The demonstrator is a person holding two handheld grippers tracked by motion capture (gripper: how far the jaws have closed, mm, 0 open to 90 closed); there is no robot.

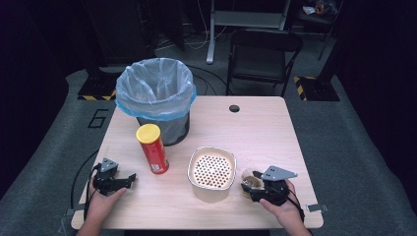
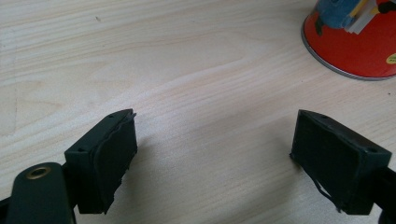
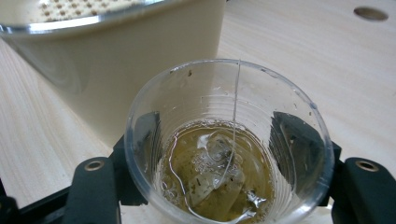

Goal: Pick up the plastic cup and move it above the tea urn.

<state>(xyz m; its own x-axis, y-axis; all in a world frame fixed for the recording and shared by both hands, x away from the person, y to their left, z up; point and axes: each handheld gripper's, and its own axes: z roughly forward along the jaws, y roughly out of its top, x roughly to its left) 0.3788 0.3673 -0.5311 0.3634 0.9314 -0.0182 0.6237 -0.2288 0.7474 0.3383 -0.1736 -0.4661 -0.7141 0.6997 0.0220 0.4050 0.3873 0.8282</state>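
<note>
The right tool [image 1: 252, 186] sits near the desk's [image 1: 255, 128] near right corner, held in the person's right hand [image 1: 285, 209], with its two black jaws set on either side of a clear plastic cup [image 3: 229, 140]. In the right gripper view the jaws show through the cup's wall at left and right, up against it; whether the pads are pressing yet cannot be told. The cup stands upright on the desk and holds a shallow pool of yellowish liquid with a tea bag [image 3: 212, 179] lying in it, whose thin string runs up over the far rim. No print or label can be made out on the cup.

Just beside the cup, toward the middle of the near edge, stands a cream container [image 1: 211, 173] with a perforated insert on top.

The left tool [image 1: 129, 180] rests near the near left corner in the left hand [image 1: 105, 201], its jaws wide apart with bare wood between them. Ahead of it stands a red can [image 1: 152, 148] with a yellow lid. Its label shows a cartoon figure in the left gripper view, but the writing is too small to read.

A black bin [image 1: 156, 98] lined with a pale blue bag stands by the far left corner. A round hole [image 1: 234, 108] sits near the far edge. On the floor left of the desk, a marking reads "6" [image 1: 97, 118].
</note>
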